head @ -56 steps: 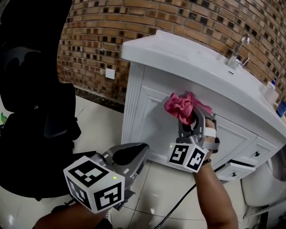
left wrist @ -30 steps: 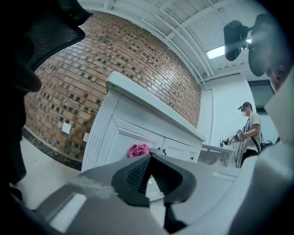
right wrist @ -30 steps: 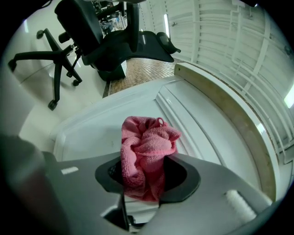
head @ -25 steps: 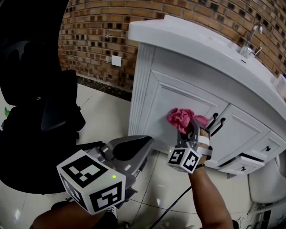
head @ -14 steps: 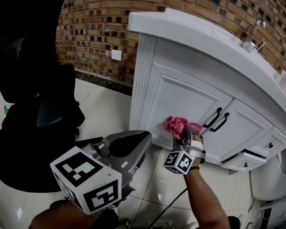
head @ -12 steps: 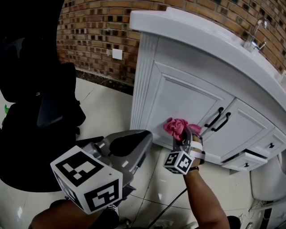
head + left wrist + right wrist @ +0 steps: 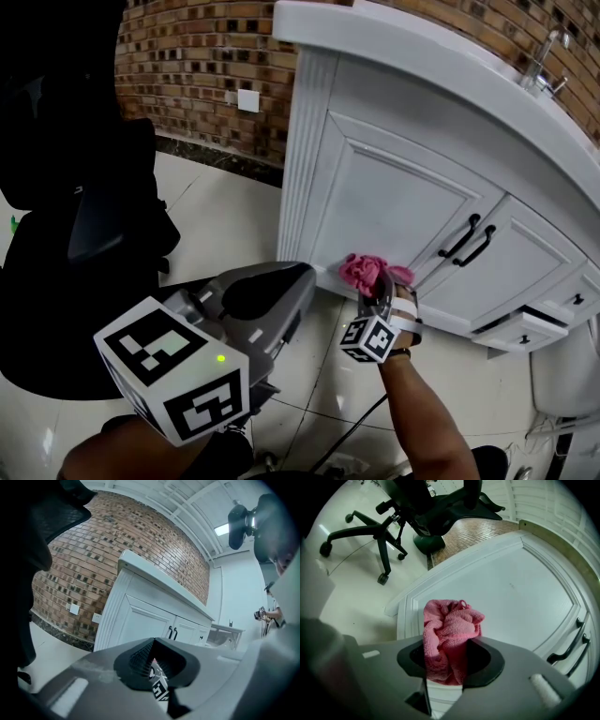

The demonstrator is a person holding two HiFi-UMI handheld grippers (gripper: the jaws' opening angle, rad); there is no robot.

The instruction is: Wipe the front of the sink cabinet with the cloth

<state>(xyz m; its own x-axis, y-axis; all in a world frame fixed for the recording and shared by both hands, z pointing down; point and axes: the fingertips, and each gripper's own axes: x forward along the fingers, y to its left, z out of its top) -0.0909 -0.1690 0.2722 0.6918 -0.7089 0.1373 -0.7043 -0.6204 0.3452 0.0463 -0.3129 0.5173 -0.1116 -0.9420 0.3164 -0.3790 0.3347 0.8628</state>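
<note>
The white sink cabinet [image 7: 394, 202] fills the upper right of the head view. My right gripper [image 7: 374, 287] is shut on a bunched pink cloth [image 7: 362, 269] and presses it against the bottom left corner of the left door. In the right gripper view the cloth [image 7: 449, 634] bulges out of the jaws, against the door's lower frame [image 7: 511, 588]. My left gripper [image 7: 298, 277] hangs in the foreground, away from the cabinet, its jaws shut with nothing in them. In the left gripper view the cabinet [image 7: 140, 620] stands ahead.
A black office chair [image 7: 80, 216] stands at the left on the tiled floor. Two black door handles [image 7: 469, 239] sit right of the cloth, and a drawer [image 7: 525, 333] stands slightly open further right. A cable [image 7: 349, 439] trails on the floor. A wall socket [image 7: 248, 100] is on the brick wall.
The right gripper has slid the cloth down the left door, from near its top to its bottom left corner. The left gripper has stayed about where it was.
</note>
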